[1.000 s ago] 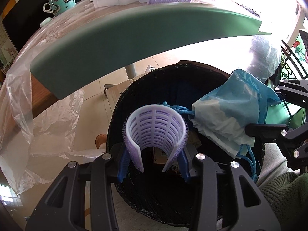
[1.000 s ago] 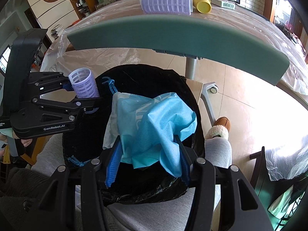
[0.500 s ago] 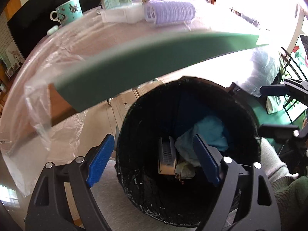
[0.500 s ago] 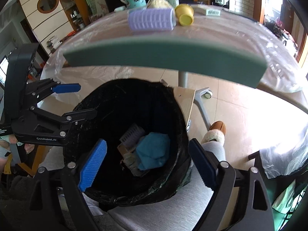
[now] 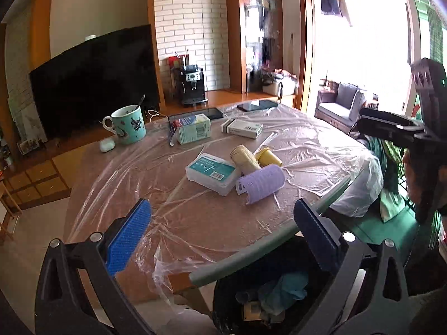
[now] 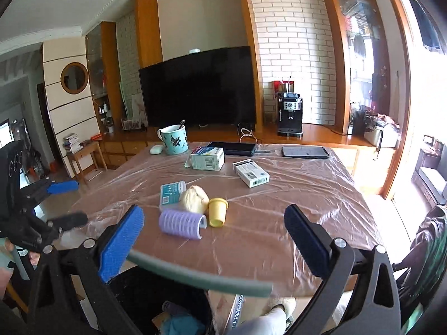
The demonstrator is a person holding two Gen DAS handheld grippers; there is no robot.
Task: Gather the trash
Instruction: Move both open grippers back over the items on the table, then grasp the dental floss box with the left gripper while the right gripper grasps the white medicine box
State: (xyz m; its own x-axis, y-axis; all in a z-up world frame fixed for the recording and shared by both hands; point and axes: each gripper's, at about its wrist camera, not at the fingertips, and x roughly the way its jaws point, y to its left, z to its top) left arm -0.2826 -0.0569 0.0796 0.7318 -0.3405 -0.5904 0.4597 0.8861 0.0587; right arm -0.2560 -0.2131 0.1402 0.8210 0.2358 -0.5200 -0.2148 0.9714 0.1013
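I'm looking across the table (image 6: pixel 293 240) now, sweeping left to right. On the far left my left gripper (image 6: pixel 65 203) is hanging out beside the table edge, its blue pads spread apart with nothing between them. Moving in, the lilac hair roller (image 6: pixel 181 224) is lying on its side near the front edge, its long axis running left-right in the right wrist view, with the open end facing right toward the small yellow cup (image 6: pixel 217 212); that cup is tipped over just beside it, mouth toward me. Behind the pair I'm seeing a cream bundle (image 6: pixel 194 198) and a teal-labelled clear box (image 6: pixel 171 192) bunched together. From the left wrist view the roller (image 5: pixel 261 182) is angling up toward the right, ribbed and slotted, one curved flap hanging off its near end. My right gripper (image 6: pixel 212 240) is hovering level over the near edge, aimed at that cluster, fingers wide apart and holding nothing. Below the green foam edge (image 5: pixel 268 245), the black bin (image 5: pixel 232 293) is sitting under both grippers, a blue crumpled cloth (image 5: pixel 285 287) and other scraps showing inside.
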